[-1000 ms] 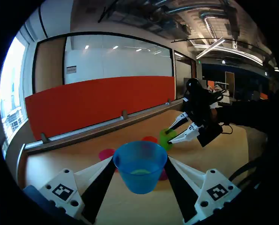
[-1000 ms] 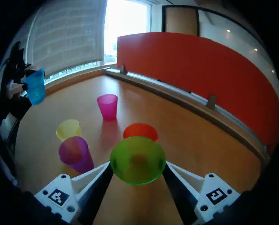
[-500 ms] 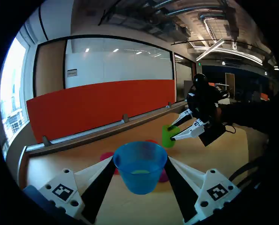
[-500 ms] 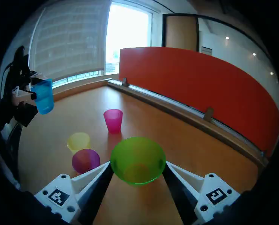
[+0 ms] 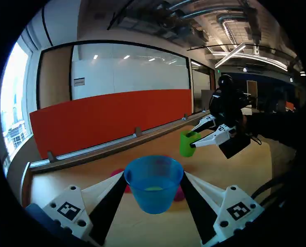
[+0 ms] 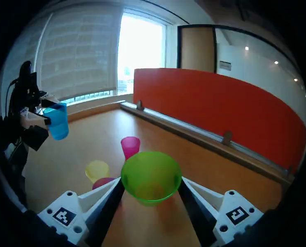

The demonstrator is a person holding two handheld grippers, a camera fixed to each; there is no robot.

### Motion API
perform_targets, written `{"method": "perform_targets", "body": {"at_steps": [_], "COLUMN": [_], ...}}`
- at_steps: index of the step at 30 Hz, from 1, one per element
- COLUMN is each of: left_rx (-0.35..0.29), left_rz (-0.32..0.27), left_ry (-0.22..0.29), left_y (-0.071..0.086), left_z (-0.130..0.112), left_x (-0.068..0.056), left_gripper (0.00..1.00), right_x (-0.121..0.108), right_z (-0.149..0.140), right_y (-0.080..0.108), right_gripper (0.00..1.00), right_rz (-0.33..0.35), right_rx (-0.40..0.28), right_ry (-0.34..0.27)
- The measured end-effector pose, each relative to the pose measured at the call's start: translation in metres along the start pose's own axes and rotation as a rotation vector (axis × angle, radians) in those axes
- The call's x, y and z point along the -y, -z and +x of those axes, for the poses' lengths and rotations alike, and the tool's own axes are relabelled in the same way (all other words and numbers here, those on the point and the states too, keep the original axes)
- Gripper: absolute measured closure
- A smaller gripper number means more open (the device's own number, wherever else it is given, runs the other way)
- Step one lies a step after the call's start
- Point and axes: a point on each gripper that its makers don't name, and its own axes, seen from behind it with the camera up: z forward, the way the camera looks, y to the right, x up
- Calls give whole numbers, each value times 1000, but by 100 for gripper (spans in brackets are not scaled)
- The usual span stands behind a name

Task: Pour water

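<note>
Table: one, wooden, with three loose cups on it.
Red partition: one, along the table's far edge.
Window: one bright pane beside a drawn blind, seen in the right gripper view.
Left gripper: its two fingers are clamped on the sides of the blue cup, held upright above the table.
Right gripper: both fingers press on the green cup, also upright and off the table.
Held cups: two, well apart from each other, each mouth up.
Loose cups: a pink cup, a yellow cup and a purple cup standing near one another.
In the way: the right gripper's finger covers part of the purple cup, and the green cup hides the table just behind it.
Change: over the last second the green cup has risen in the left gripper view. In the right gripper view the blue cup has drawn nearer, and the orange cup seen then is now out of sight.
</note>
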Motion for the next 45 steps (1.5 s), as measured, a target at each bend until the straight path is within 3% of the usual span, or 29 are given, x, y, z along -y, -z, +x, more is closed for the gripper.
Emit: {"method": "perform_targets", "body": {"at_steps": [15,24,45], "left_rx": [-10,-14,-27], "left_rz": [1,-4,-3], "left_ry": [-10,-11,4], "left_y": [2,2,2], "left_z": [7,9,12], "left_x": [-2,-5,-2], "left_gripper": [12,12,13], "right_x": [17,22,39], "right_z": [26,39,60], "right_y": [10,14,16], "right_gripper": [9,9,7], "right_rz": [17,24,52], "right_rx": [-71,-123,-199], "right_ry": [17,-11,-2]}}
